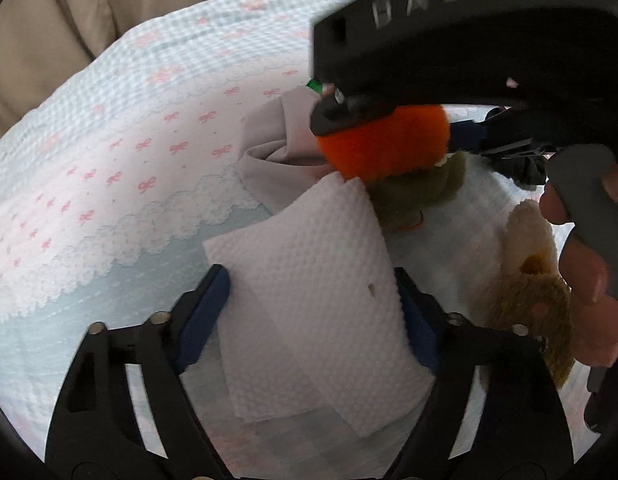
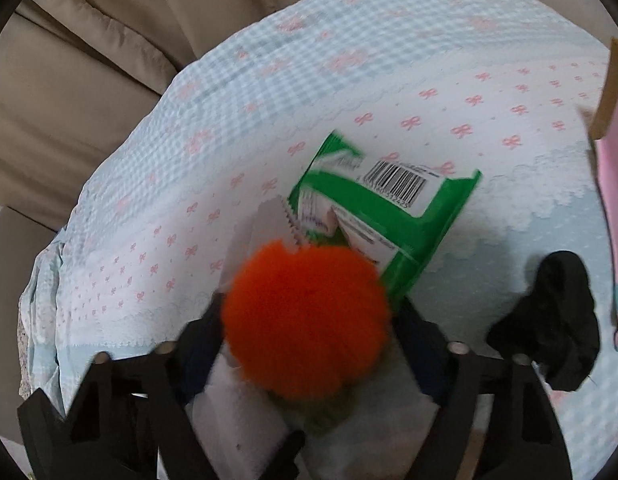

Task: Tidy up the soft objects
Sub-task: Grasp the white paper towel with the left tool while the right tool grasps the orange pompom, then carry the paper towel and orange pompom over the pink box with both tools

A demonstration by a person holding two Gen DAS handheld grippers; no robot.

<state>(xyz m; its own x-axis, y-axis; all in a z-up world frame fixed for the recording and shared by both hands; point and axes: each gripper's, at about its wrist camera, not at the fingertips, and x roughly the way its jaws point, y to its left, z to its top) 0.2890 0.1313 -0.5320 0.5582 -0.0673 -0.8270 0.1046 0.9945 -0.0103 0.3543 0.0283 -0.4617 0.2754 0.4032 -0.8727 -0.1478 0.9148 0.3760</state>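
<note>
The left gripper (image 1: 313, 304) pinches a folded paper towel (image 1: 309, 280). At one o'clock, the right gripper (image 2: 309, 332) clamps the orange pompom (image 2: 305, 320). Only the right wrist view shows the green barcoded packet (image 2: 389, 208) beyond; only the left shows "DAS".

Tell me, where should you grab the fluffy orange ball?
Grab the orange ball around its round middle, coming down from above with one finger on each side. It is soft and bulgy, so the widest part gives most to squeeze. The right gripper already straddles it that way. Keep clear of the green packet behind it and the white paper towel beside it.
</note>
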